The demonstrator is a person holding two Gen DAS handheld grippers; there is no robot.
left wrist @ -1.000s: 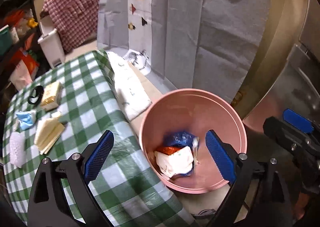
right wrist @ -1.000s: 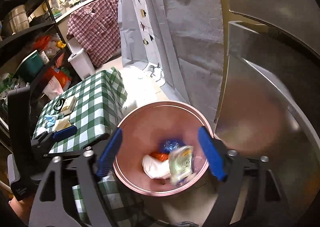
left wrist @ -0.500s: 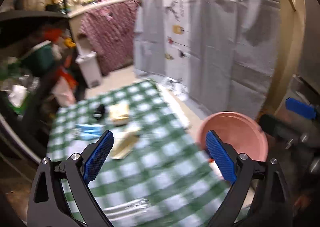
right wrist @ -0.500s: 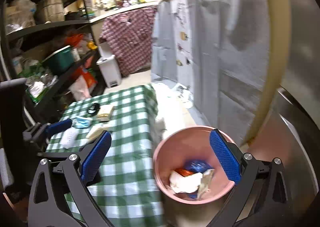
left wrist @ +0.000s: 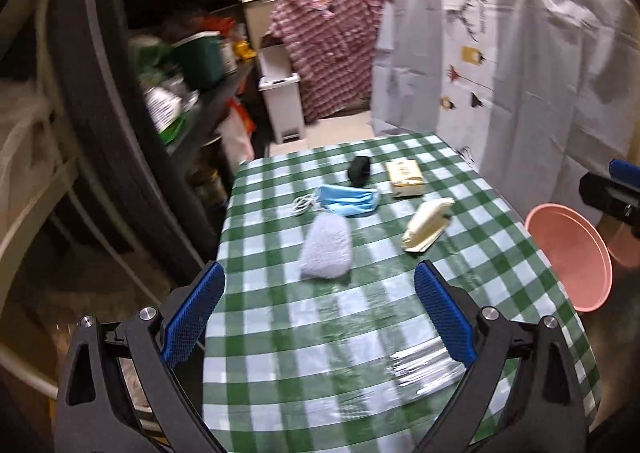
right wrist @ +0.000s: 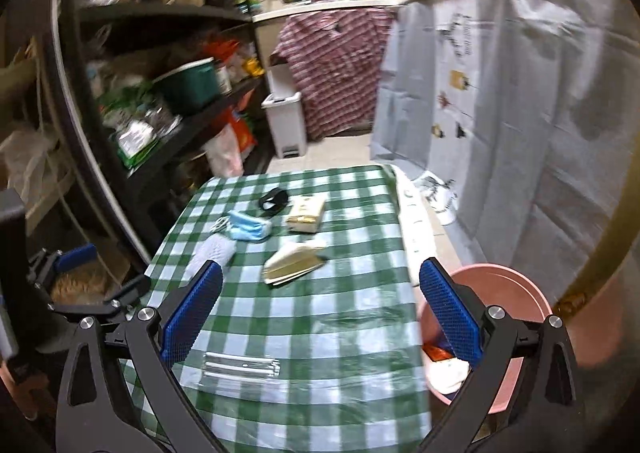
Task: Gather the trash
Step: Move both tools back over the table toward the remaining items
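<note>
Trash lies on the green checked table (left wrist: 360, 333): a blue face mask (left wrist: 348, 200), a white foam net (left wrist: 326, 245), a cream folded packet (left wrist: 426, 227), a yellow box (left wrist: 405, 178), a black item (left wrist: 360, 171) and a clear wrapper (left wrist: 424, 367). My left gripper (left wrist: 319, 293) hangs open and empty over the near half of the table, just short of the foam net. My right gripper (right wrist: 320, 265) is open and empty too, above the table's near right part. The pink bin (right wrist: 532, 305) stands off the table's right side with trash (right wrist: 444, 369) inside.
Dark shelves (right wrist: 168, 25) packed with goods run along the left. A white pedal bin (left wrist: 280, 109) and a hung plaid shirt (left wrist: 332, 49) stand beyond the table. A grey sheet (left wrist: 540, 93) covers the right wall. White paper (right wrist: 416, 221) lies between table and sheet.
Both grippers swung left, away from above the pink bin and over to the table. A packet that was dropping between the right fingers now lies in the bin.
</note>
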